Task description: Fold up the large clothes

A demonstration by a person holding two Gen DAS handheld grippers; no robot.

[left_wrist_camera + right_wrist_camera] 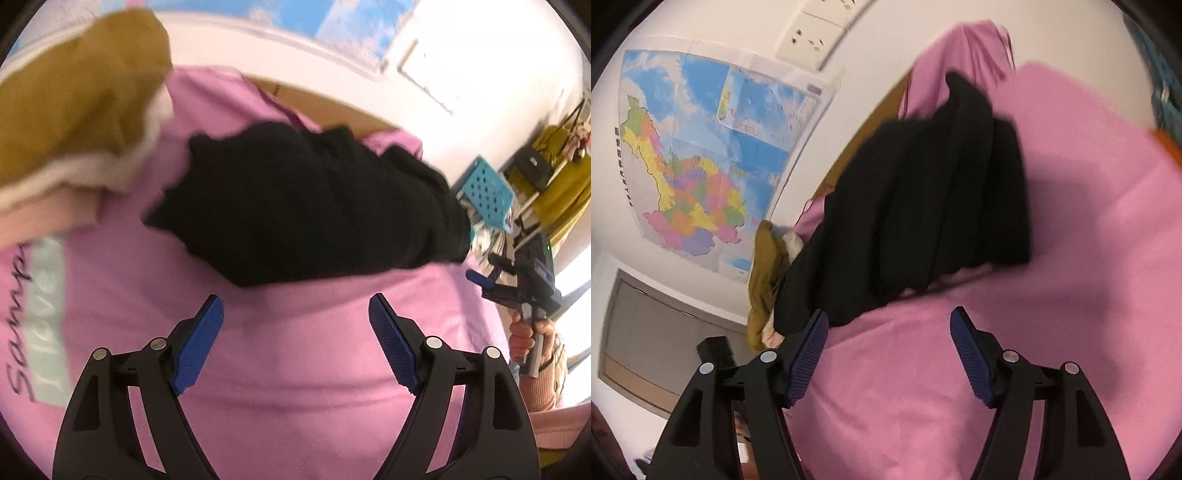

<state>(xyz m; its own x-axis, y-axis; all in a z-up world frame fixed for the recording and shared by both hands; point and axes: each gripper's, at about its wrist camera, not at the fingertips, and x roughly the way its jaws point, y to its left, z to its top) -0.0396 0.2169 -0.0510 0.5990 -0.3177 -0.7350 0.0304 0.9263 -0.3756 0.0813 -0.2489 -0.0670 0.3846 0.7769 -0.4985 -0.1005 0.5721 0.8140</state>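
- Left gripper [295,339]: jaws spread wide, nothing between the blue ribbed pads, poised over the pink cloth surface [295,406] that fills the lower frame of the left wrist view.
- Right gripper [888,354]: jaws parted and empty, with pink cloth showing between the pads. No garment is held by either tool.
- Task item: the black soft-knit garment [314,206] lies bunched in loose ridges at frame centre in both views, resting on the pink cloth, just beyond both sets of fingertips.
- Risk: a pinch at the near hem could take the pink cloth together with the garment, since the two lie in contact there.
- Risk: the ridges overlap; closing on a ridge may catch several layers and lock in a crooked fold.
- Risk: the mustard-yellow and cream pile of clothes [74,110], upper left of the left view, sits close to the garment; a wide sweep could drag it.
- Count: two grippers; one black garment; one pile of other clothes, whose piece count cannot be told; one wall map [701,158], left of the right view.
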